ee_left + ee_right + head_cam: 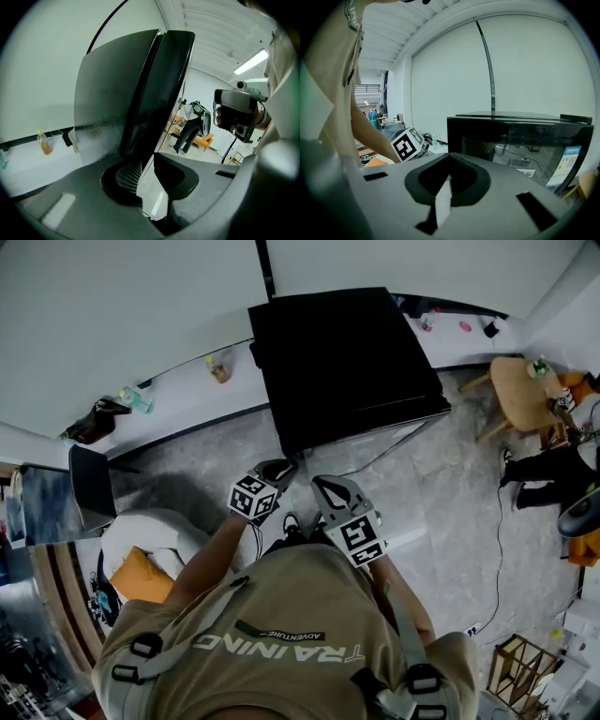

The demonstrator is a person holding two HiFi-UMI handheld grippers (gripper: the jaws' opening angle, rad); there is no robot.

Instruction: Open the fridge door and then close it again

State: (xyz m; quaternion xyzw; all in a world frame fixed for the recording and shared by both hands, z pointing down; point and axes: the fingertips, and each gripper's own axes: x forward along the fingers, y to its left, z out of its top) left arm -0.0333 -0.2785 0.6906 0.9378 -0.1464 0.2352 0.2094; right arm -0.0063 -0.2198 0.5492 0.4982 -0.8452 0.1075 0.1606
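We are standing before the black fridge (342, 357), which is sitting on the floor (441, 512) against the pale wall (141, 306). Its glass door (511, 140) is facing us and looks shut. The left tool (147, 161) is hanging released, jaws apart with only floor showing between them, just beside the door's near upright edge. The right tool (450, 159) is clenched on nothing and pointing at the glass front. We judge the opening is not yet begun. To do it well, we are aiming to set the left jaws squarely astride that edge, close firmly, then follow the hinge's arc rather than tug straight back. The door's long axis seems to be running upright.
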